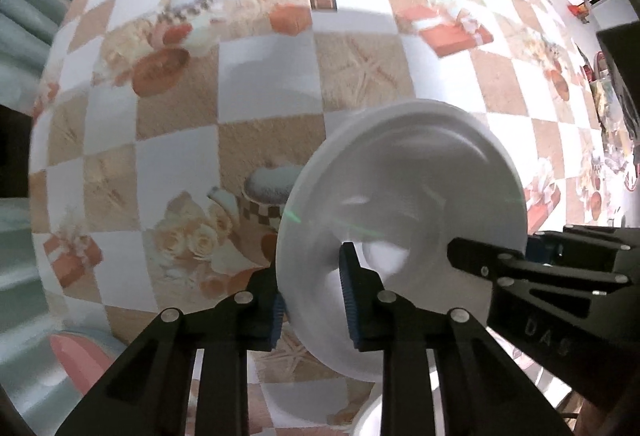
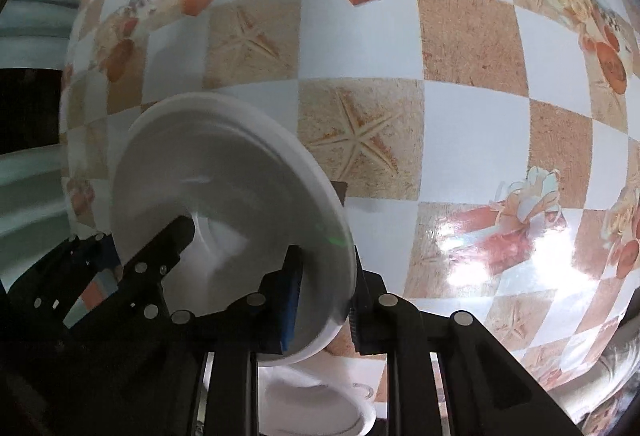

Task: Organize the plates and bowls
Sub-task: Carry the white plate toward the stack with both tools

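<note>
**White plate gripped on two sides above the checked tablecloth**

A white plate (image 1: 400, 203) is held clear of the table between both grippers. The left gripper (image 1: 312, 288) is clamped on the plate's rim: one blue-padded finger sits on the plate's upper face and the other lies under the rim, so the jaws stand narrow with the rim pinched between them. The right gripper (image 2: 324, 300) grips the opposite rim in the same way, jaws narrow, with one pad on the face and the other behind the edge. In each wrist view the other gripper shows at the far side of the plate, its fingers reaching over the rim.

The plate is tilted in both views, its recessed centre facing the cameras, and it appears blurred.

Below it lies a glossy tablecloth (image 2: 460, 123) printed in white and tan squares with starfish, roses and orange gift boxes. A second white dish (image 2: 320, 412) rests on the cloth directly beneath the right gripper, partly hidden by the fingers. A pink and pale object (image 1: 80, 360) sits at the lower left edge of the left wrist view; what it is cannot be told.
</note>
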The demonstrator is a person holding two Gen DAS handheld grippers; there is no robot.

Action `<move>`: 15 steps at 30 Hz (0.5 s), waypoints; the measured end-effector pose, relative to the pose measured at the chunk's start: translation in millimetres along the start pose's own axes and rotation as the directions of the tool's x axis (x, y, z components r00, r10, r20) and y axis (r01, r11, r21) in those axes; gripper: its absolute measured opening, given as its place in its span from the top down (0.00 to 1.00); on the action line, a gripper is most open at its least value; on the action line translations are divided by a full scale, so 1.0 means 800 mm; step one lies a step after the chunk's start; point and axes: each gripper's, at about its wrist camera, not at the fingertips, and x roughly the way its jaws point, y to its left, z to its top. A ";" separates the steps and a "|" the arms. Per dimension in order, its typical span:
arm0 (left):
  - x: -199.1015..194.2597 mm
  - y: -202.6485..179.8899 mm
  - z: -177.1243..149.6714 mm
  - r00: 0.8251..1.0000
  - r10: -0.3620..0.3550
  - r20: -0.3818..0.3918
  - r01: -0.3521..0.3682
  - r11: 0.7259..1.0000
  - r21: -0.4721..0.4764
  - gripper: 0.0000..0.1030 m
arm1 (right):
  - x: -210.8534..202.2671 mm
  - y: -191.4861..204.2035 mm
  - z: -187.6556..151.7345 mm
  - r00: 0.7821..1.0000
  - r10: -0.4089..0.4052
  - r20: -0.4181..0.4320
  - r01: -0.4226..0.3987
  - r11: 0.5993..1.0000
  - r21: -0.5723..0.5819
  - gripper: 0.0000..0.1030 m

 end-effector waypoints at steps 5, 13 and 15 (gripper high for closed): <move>-0.036 0.004 0.004 0.999 0.010 0.044 -0.010 1.000 0.010 0.74 | -0.032 0.000 -0.001 0.999 -0.009 0.043 0.010 1.000 -0.026 0.79; -0.085 -0.011 -0.022 0.995 0.003 0.097 -0.007 0.999 0.044 0.74 | -0.078 -0.011 -0.032 0.995 -0.018 0.100 0.020 1.000 -0.015 0.79; -0.095 -0.024 -0.026 0.994 0.003 0.109 -0.009 0.998 0.060 0.74 | -0.088 -0.002 -0.052 0.994 -0.019 0.111 0.020 1.000 -0.004 0.79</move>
